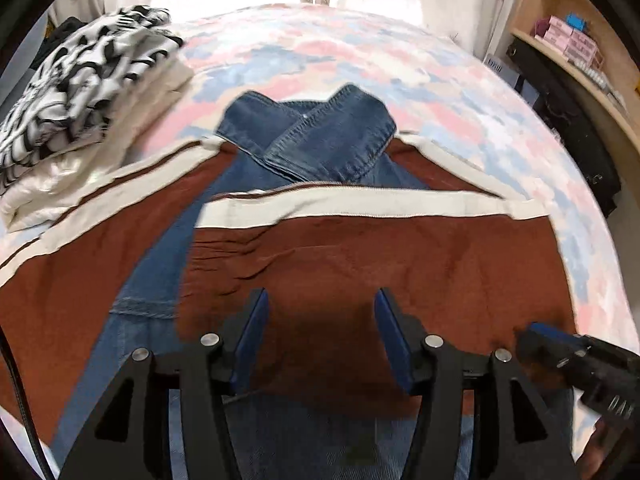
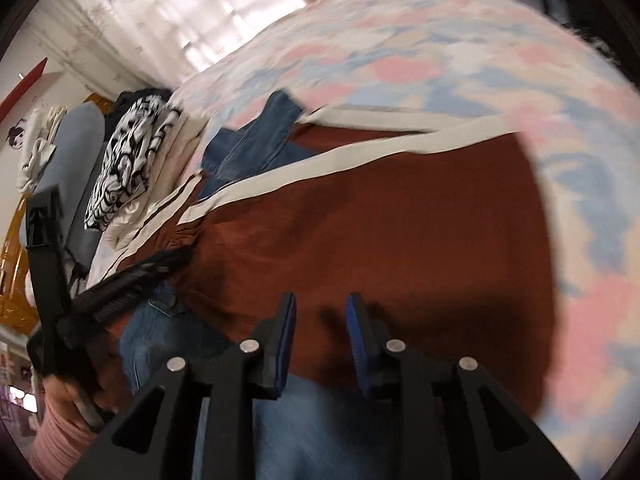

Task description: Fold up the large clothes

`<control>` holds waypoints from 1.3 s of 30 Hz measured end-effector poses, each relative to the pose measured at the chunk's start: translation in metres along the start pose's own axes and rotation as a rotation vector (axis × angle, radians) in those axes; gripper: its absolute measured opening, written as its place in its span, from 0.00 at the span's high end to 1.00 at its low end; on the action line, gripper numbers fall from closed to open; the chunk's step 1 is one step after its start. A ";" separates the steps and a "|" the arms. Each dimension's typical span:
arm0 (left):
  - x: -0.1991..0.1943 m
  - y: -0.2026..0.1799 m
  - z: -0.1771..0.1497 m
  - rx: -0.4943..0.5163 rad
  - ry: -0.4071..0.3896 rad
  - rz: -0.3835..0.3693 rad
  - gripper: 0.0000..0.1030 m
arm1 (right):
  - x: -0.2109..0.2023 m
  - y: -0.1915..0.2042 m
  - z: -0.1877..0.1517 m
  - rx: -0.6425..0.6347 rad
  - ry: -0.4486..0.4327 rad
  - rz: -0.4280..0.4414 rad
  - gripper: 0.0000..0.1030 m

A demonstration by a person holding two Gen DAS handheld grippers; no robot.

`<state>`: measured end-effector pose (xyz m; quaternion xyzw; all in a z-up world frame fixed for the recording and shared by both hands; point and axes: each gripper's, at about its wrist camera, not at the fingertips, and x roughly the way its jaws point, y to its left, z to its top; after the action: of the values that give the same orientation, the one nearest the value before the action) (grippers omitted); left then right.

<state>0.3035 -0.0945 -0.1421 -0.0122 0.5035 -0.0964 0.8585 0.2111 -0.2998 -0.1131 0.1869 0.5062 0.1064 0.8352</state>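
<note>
A jacket with a blue denim body (image 1: 308, 136) and rust-brown sleeves (image 1: 360, 264) edged with cream stripes lies face up on the bed, collar pointing away from me. The right sleeve is folded across the chest. My left gripper (image 1: 320, 298) hovers over that brown sleeve, open, with nothing between its blue pads. My right gripper (image 2: 321, 300) hangs above the same brown cloth (image 2: 380, 232) near its lower edge, its jaws a little apart and holding nothing. The right gripper's tip (image 1: 560, 348) shows at the left view's lower right. In the right view the left gripper (image 2: 120, 280) is at the left.
The bed cover (image 1: 460, 92) is patterned in pink, blue and cream. A stack of folded clothes topped by a black-and-white garment (image 1: 88, 88) sits at the far left. A wooden shelf (image 1: 572, 40) stands to the right. A hand in a pink sleeve (image 2: 60, 436) holds the left gripper.
</note>
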 end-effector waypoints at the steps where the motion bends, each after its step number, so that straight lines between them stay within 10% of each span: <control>1: 0.010 -0.001 0.001 -0.001 0.012 0.016 0.48 | 0.013 0.002 0.003 0.000 0.012 0.006 0.75; 8: 0.040 0.023 0.004 -0.061 0.010 0.073 0.51 | 0.029 -0.050 0.008 0.029 -0.082 -0.212 0.80; 17: 0.028 0.021 -0.002 -0.064 -0.012 0.091 0.49 | -0.034 -0.124 -0.017 0.224 -0.146 -0.205 0.76; 39: -0.177 0.025 -0.104 -0.081 -0.203 0.075 0.29 | -0.112 0.023 -0.099 0.110 -0.213 -0.023 0.57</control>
<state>0.1330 -0.0308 -0.0431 -0.0377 0.4174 -0.0418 0.9070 0.0719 -0.2998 -0.0550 0.2370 0.4218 0.0486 0.8738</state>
